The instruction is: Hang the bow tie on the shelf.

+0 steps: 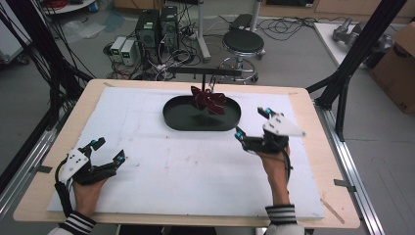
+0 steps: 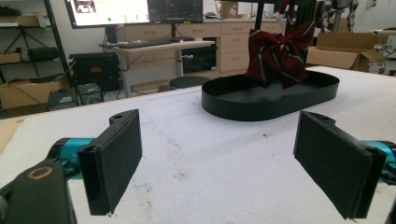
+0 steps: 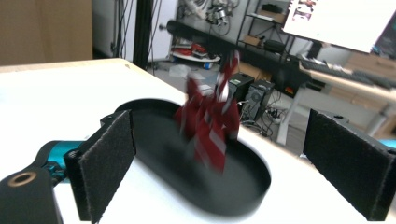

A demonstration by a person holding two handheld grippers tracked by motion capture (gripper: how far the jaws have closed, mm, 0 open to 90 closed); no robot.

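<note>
A dark red striped bow tie (image 1: 208, 100) hangs from a black stand (image 1: 205, 72) over a black oval tray (image 1: 176, 117) at the back middle of the white mat. The left gripper view shows the bow tie (image 2: 278, 56) above the tray (image 2: 252, 105); the right gripper view shows the bow tie (image 3: 210, 123), blurred, over the tray (image 3: 243, 196). My left gripper (image 1: 108, 151) rests open at the front left, far from the tray. My right gripper (image 1: 250, 123) is open just right of the tray, nothing between its jaws.
The white mat (image 1: 186, 166) covers most of the wooden table (image 1: 313, 147). Behind the table stand a black stool (image 1: 243, 43) and computer towers (image 1: 156, 27). A cardboard box (image 1: 399, 63) sits on the floor at the right, past black frame posts (image 1: 359, 46).
</note>
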